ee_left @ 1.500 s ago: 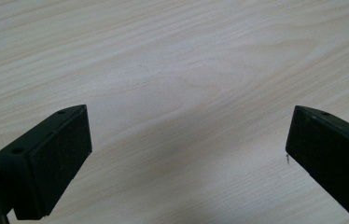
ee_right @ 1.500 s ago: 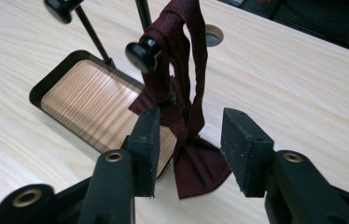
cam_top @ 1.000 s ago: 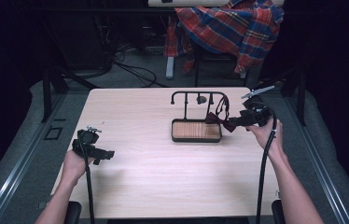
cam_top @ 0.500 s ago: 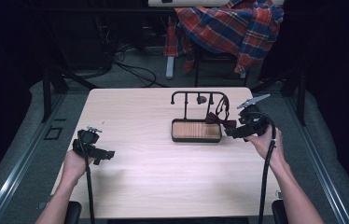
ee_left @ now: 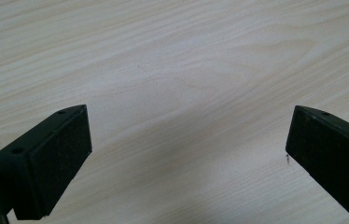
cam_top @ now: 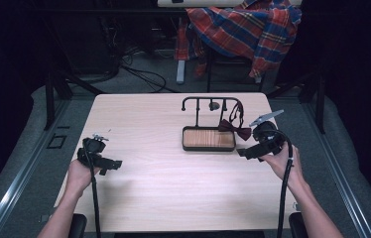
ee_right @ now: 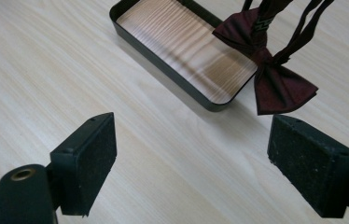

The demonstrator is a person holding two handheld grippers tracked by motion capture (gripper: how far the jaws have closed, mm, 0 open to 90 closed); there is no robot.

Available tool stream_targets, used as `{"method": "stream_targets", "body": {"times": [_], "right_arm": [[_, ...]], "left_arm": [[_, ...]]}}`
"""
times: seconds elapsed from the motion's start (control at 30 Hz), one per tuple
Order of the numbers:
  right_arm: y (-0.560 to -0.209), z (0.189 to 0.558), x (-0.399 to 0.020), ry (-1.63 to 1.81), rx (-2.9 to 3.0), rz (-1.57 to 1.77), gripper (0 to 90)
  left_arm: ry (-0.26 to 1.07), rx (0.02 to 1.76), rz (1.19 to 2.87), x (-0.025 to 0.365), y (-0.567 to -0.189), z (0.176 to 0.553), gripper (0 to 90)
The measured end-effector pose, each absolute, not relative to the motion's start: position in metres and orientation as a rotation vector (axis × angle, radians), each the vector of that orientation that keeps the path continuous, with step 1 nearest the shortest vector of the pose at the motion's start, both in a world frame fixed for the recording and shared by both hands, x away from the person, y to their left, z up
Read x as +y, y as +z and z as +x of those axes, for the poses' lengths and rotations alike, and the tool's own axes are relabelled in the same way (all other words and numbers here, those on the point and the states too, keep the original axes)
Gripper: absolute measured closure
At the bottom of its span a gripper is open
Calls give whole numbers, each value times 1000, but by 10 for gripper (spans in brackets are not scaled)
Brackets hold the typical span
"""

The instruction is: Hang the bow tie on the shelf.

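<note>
One tray [cam_top: 208,147] sits on the table [cam_top: 163,188], a shallow oblong with rounded corners, a thin dark rim and a pale wood-grain floor; in the right gripper view its floor [ee_right: 186,51] is bare and nothing lies in it. From the tray's far edge rises one black rack [cam_top: 212,101], a thin bent-rod rail on posts with small hooks.

One bow tie [cam_top: 235,129] of dark red, faintly glossy cloth hangs by its dark strap from the 3 o'clock end of the rack. In the right gripper view the tie [ee_right: 275,84] dangles at the tray's near corner, one wing over the rim, the other over the table, its strap running up out of frame.

The right gripper [cam_top: 247,153] is at 4 o'clock from the tray, near it, and just below the tie. Its jaws have just been opening and now stand wide apart with only bare table between them; the tie hangs beyond the tips, untouched. The pads [ee_right: 93,158] are flat, black and finely grained.

The left gripper [cam_top: 112,164] rests at 8 o'clock from the tray, well apart from it, over the pale, straight-grained table. Its two jaws gape wide too, holding nothing.
</note>
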State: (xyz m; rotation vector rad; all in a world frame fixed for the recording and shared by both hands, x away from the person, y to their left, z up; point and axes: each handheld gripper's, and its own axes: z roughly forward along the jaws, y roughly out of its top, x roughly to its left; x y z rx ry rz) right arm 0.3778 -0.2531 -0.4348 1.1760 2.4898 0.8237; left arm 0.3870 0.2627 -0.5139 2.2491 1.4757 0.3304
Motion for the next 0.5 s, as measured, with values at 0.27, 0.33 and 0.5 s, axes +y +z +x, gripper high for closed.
{"method": "stream_targets", "body": {"times": [0.27,0.33,0.5], "right_arm": [[-446,368,-249,799,2547,1155,128],[-449,366,-247,786,2562,1153,113],[-457,363,-243,757,2601,1147,84]], "left_arm": [[328,1478,2248,262,-514,387,2],[329,1475,2251,262,-514,387,2],[328,1480,2247,263,-514,387,2]]}}
